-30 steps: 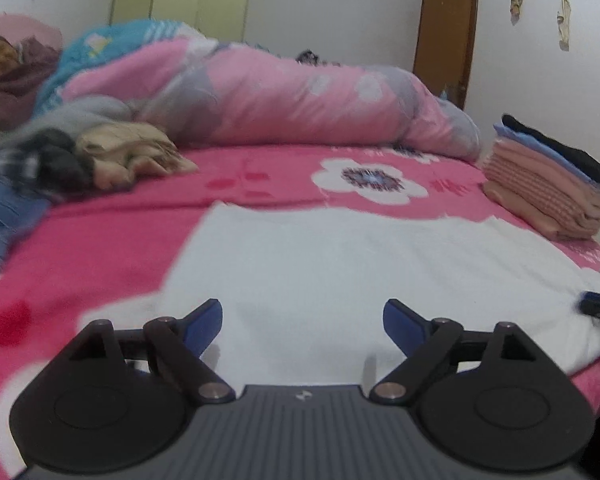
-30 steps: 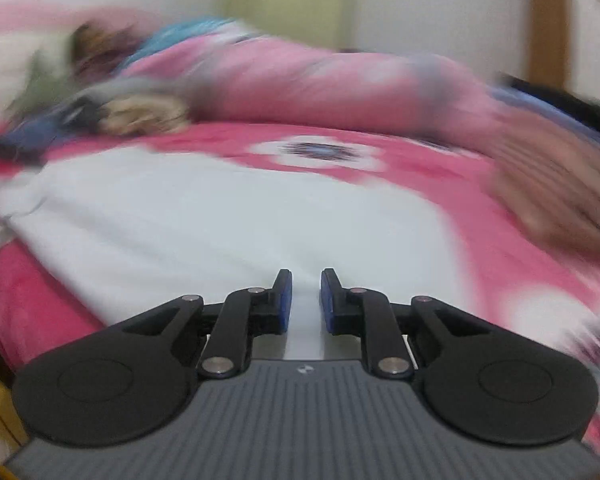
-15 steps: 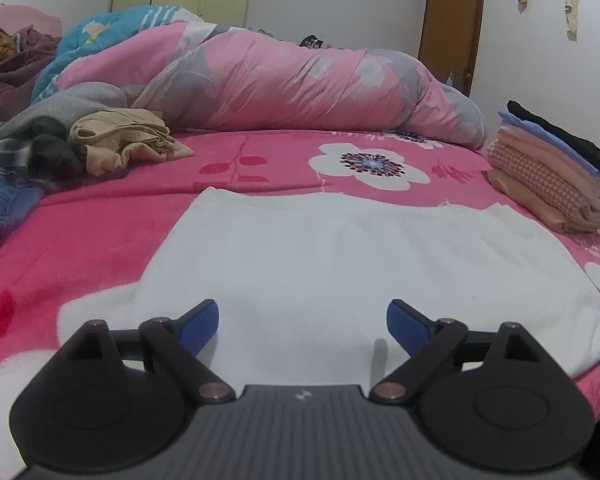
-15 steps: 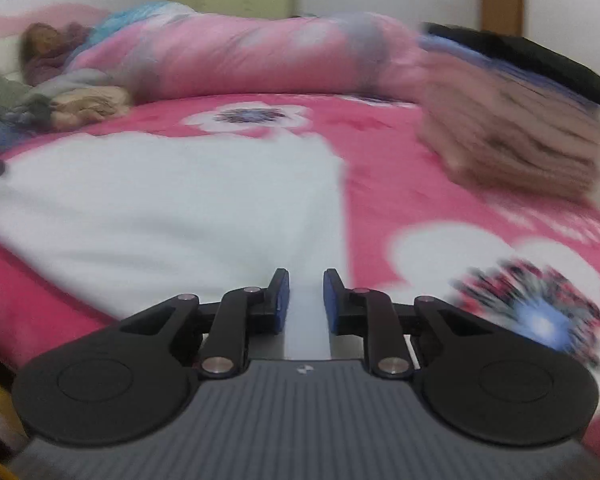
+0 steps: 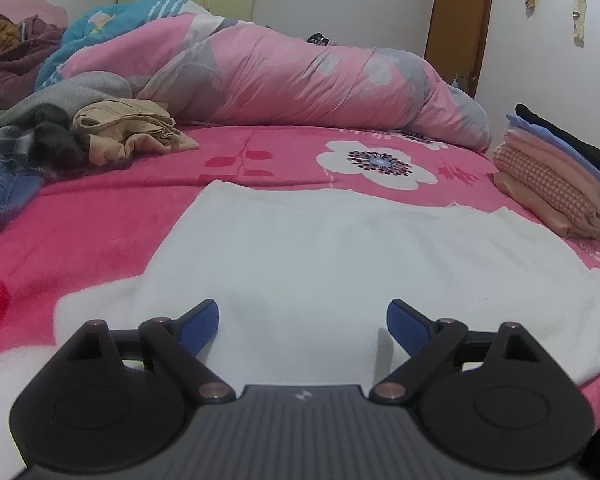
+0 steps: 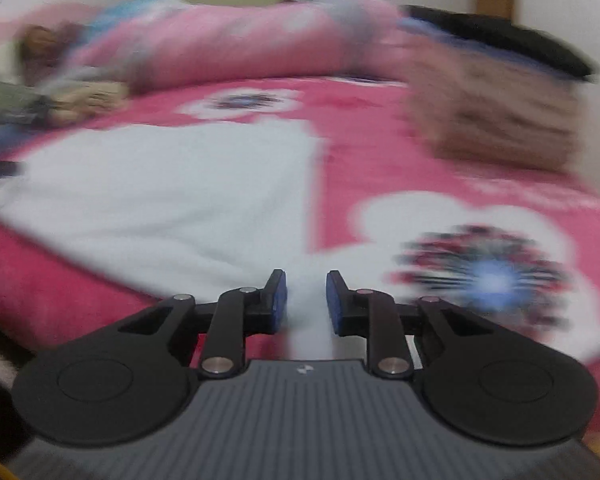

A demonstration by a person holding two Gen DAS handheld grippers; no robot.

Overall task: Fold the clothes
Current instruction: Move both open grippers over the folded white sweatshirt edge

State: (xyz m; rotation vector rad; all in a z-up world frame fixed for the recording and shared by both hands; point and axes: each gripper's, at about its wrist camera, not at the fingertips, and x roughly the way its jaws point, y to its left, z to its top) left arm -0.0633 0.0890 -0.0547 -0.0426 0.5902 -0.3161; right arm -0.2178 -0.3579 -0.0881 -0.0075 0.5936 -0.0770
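A soft, light white cloth garment (image 5: 340, 264) is spread flat on the pink flowered bed (image 5: 100, 232); its near hem should be pinched. The left tool (image 5: 302, 322) is held wide apart over it; the right tool (image 6: 306, 300), opening, grips nothing.

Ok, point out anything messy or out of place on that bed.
The heap of unfolded clothes at the far left is the only mess: jeans, plaid, grey and beige pieces tangled together. The white garment lies flat, and the folded stack at the right is tidy.
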